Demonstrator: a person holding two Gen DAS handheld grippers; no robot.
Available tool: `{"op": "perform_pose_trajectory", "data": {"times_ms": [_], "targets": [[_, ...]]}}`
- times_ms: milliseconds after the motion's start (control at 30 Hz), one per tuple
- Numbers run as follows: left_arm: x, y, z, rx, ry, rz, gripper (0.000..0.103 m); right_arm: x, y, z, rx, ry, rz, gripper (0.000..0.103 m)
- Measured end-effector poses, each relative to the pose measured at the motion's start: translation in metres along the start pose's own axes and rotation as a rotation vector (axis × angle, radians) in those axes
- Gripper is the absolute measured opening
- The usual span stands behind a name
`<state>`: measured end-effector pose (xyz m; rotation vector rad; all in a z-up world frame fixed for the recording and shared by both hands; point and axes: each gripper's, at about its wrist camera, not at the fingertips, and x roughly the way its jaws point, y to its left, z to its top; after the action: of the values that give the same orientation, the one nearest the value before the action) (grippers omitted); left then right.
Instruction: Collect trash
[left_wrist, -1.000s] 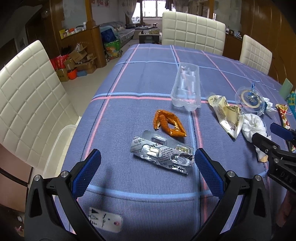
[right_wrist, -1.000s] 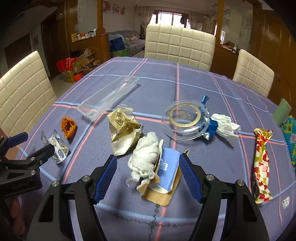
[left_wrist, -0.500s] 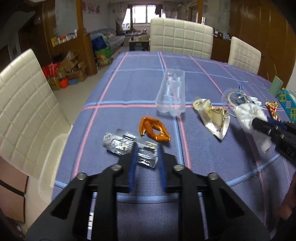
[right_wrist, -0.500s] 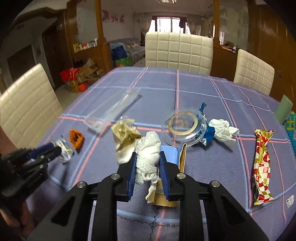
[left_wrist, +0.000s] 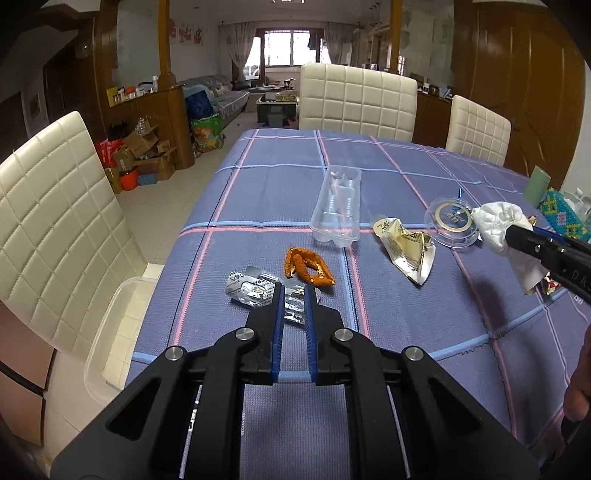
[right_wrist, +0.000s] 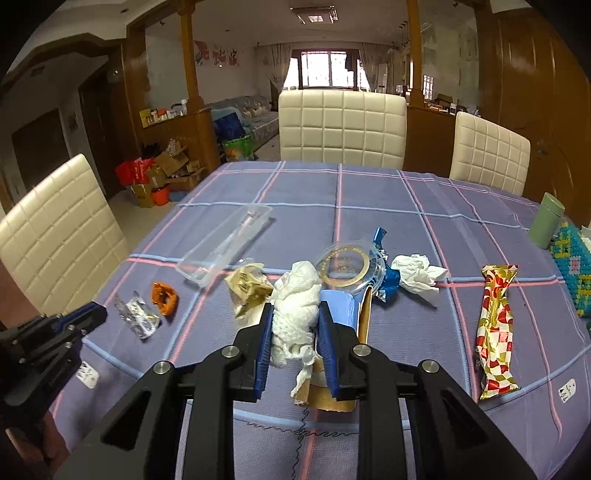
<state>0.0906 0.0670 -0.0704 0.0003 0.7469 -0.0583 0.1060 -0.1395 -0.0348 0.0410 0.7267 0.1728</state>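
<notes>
Left wrist view: the left gripper (left_wrist: 294, 302) has its fingers (left_wrist: 277, 325) drawn in to a narrow gap, having just been closing, and they pinch the near end of the foil blister pack (left_wrist: 251, 291). The pack's far end projects to the left of the fingers over the counter (left_wrist: 258, 192); whether it is clear of the cloth cannot be determined. The end grip appears chosen because the pack is thin and flat, offering only an edge to take hold of.

Right wrist view: the right gripper (right_wrist: 295, 332) is closed to a moderate gap on the crumpled white tissue (right_wrist: 297, 314). The wad bulges above the fingers and a loose tail hangs below. The soft bulk, in my judgement, accounts for the wider gap. A blue-and-tan paper piece (right_wrist: 341, 314) stands directly behind the tissue; whether it is also caught cannot be told.

Remaining trash on the counter:
- orange peel (left_wrist: 306, 264), just beyond the blister pack
- clear plastic tray (left_wrist: 338, 206)
- gold wrapper (left_wrist: 406, 247)
- round clear lid (right_wrist: 347, 267), with a blue foil wrapper (right_wrist: 388, 280) beside it
- second tissue (right_wrist: 417, 277)
- red-and-gold candy wrapper (right_wrist: 495, 328), well apart to the right

A clear plastic bin (left_wrist: 110, 332) sits on the chair at the counter's left edge, a probable receptacle. Collection is at an early stage; both held items are yet to be deposited.
</notes>
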Motion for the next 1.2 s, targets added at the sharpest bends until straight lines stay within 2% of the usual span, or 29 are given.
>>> {"op": "perform_pose_trajectory", "data": {"times_ms": [100,200,933,1067,1200], "targets": [[-0.003,0.001,-0.003,-0.007,-0.006,-0.006,0.011,0.005,-0.009,0.001,0.055,0.047,0.056,0.024],[-0.005,0.001,-0.006,-0.012,-0.006,-0.015,0.011,0.016,-0.015,-0.004,0.083,0.107,0.047,0.026],[0.023,-0.014,-0.011,0.034,0.064,-0.025,0.011,0.048,-0.004,-0.026,-0.005,0.176,-0.013,0.029],[0.026,-0.017,-0.011,0.043,0.070,-0.025,0.011,0.046,-0.003,-0.026,-0.018,0.156,-0.031,0.056],[0.028,-0.018,-0.012,0.047,0.074,-0.025,0.011,0.044,-0.001,-0.025,-0.039,0.139,-0.039,0.056]]}}
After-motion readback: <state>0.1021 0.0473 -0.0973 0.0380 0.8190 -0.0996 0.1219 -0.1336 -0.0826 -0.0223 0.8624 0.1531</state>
